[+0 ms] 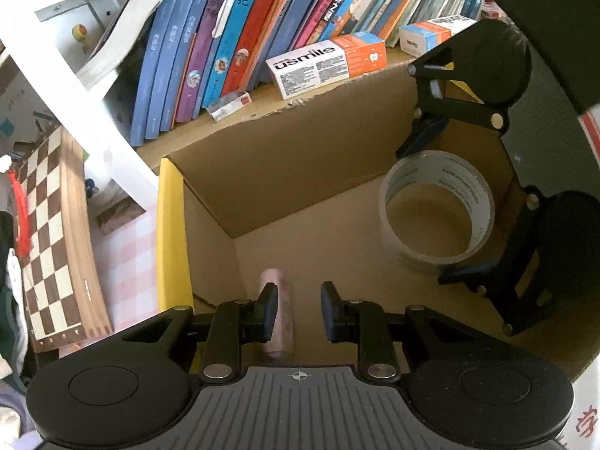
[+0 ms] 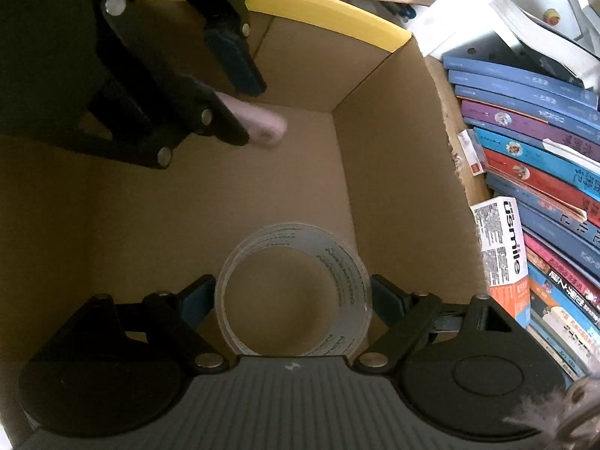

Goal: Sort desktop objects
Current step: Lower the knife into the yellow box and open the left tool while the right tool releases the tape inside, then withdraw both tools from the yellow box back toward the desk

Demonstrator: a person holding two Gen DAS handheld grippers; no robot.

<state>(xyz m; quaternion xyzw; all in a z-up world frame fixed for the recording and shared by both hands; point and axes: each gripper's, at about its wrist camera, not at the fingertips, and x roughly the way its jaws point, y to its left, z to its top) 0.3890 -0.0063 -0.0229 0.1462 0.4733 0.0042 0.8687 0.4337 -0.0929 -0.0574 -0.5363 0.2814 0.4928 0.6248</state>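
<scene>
1. Two grippers work inside one open cardboard box (image 1: 285,157). From my left wrist camera, its brown walls rise ahead and to the left, the left rim capped in yellow, and bare floor lies open in the middle.
2. My left gripper (image 1: 299,311) has its fingers apart and holds nothing. A pink tube-shaped object (image 1: 279,322) lies on the floor just inside the left finger; I cannot tell if they touch, and its near end is hidden by the gripper body.
3. At right, the right gripper (image 1: 438,221) straddles a roll of clear tape (image 1: 435,206). Books (image 1: 232,37) on a shelf stand beyond the box.
4. From my right wrist camera, the box (image 2: 393,172) corner lies ahead, with open floor in between.
5. My right gripper (image 2: 293,300) has its fingers spread on either side of the tape roll (image 2: 293,296); actual contact is hard to make out.
6. The left gripper (image 2: 240,97) fills the upper left, covering most of the pink object (image 2: 268,127).
</scene>
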